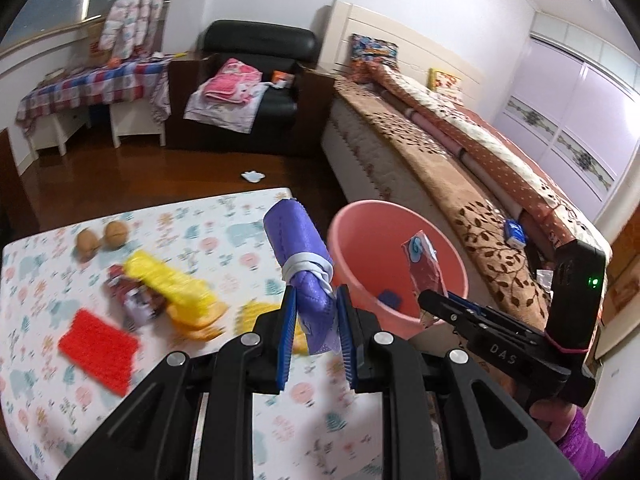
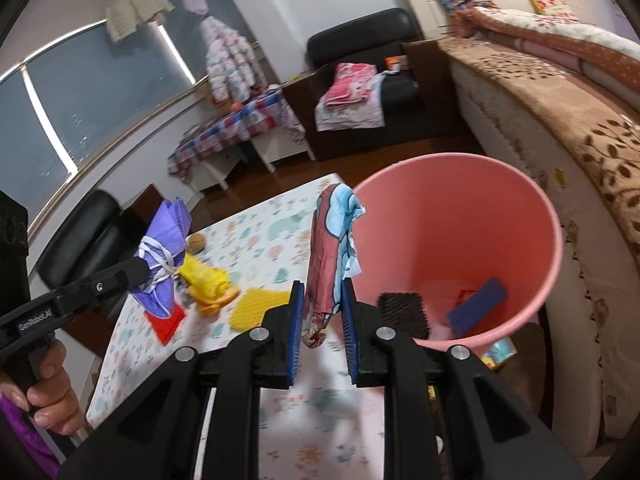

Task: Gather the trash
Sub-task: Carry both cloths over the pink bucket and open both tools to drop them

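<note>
My left gripper (image 1: 316,308) is shut on a purple face mask (image 1: 298,244) and holds it above the table's right edge, beside the pink bucket (image 1: 360,216). It also shows in the right wrist view (image 2: 162,236). My right gripper (image 2: 320,304) is shut on a red and blue wrapper (image 2: 330,248), just left of the pink bucket (image 2: 536,200). In the left wrist view the wrapper (image 1: 424,264) hangs over the bucket's mouth. A blue piece (image 2: 478,306) and a dark scrubber (image 2: 402,314) lie inside the bucket.
On the patterned table (image 1: 224,216) lie a red pad (image 1: 98,346), yellow pieces (image 1: 176,284), a crumpled wrapper (image 1: 132,292) and two walnuts (image 1: 102,236). A bed (image 1: 460,168) runs along the right. A white scrap (image 1: 252,176) lies on the floor.
</note>
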The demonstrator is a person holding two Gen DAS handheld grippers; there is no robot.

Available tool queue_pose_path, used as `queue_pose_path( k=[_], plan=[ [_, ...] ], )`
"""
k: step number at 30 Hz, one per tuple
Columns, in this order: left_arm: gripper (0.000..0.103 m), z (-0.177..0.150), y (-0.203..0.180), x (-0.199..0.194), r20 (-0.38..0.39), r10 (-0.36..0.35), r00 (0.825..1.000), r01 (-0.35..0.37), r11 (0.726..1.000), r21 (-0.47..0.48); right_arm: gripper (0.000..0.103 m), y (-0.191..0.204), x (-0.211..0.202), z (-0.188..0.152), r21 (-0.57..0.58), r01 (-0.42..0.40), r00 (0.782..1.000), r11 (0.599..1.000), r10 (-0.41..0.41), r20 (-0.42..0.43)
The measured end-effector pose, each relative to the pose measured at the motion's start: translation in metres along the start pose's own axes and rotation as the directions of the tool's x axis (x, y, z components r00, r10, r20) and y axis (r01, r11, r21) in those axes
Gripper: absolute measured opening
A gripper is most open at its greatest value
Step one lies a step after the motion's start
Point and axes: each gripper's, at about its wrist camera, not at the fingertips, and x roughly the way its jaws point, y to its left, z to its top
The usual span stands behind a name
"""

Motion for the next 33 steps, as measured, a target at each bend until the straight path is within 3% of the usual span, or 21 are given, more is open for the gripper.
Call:
queue_pose_path(
  k=[11, 26, 29, 33],
  plan=[
    [0.019, 0.019, -0.049, 0.057, -0.049, -0.063, 0.997, 0.067, 0.995, 0.069, 0.019, -0.038, 0.003, 0.001, 0.083, 0.052, 0.999, 0.995, -0.053, 0.010],
    [0.020, 0.018, -0.075, 0.102, -0.107, -0.065, 0.992, 0.076, 0.992, 0.103, 0.019, -0.059, 0.004, -0.002, 0.139, 0.076, 0.997, 0.987, -0.080, 0.021],
    [0.031, 0.018, -0.076, 0.107, -0.113, -0.067, 0.991, 0.078, 0.993, 0.092, 0.019, -0.058, 0.004, -0.004, 0.144, 0.090, 0.995, 0.985, -0.094, 0.020],
    [0.037, 0.016, -0.072, 0.104, -0.110, -0.073, 0.991, 0.082, 0.993, 0.084, 0.019, -0.059, 0.004, -0.003, 0.144, 0.105, 0.994, 0.984, -0.108, 0.017]
  ],
)
